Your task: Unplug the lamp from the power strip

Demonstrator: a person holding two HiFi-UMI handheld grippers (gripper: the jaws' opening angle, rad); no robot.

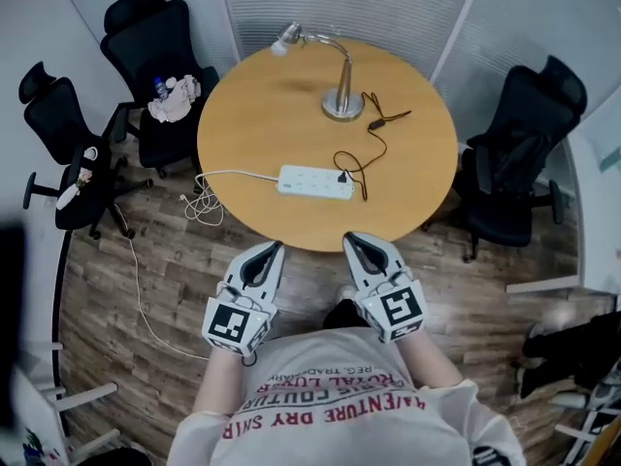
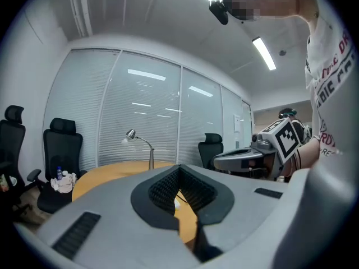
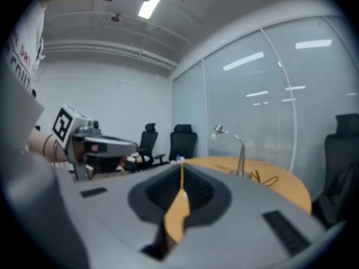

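At lower centre, left gripper (image 1: 275, 250) and right gripper (image 1: 351, 241) hover, jaws closed together, empty; mid-frame on the worktop (image 1: 247, 124), lamp (image 1: 342, 100) plugged into power strip (image 1: 315, 182).

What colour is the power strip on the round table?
The power strip is white. The head view shows it best.

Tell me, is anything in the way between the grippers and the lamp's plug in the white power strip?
Nothing visible is. Only bare table lies between the right gripper, the left gripper and the plug in the power strip. The black cord loops right beside the plug.
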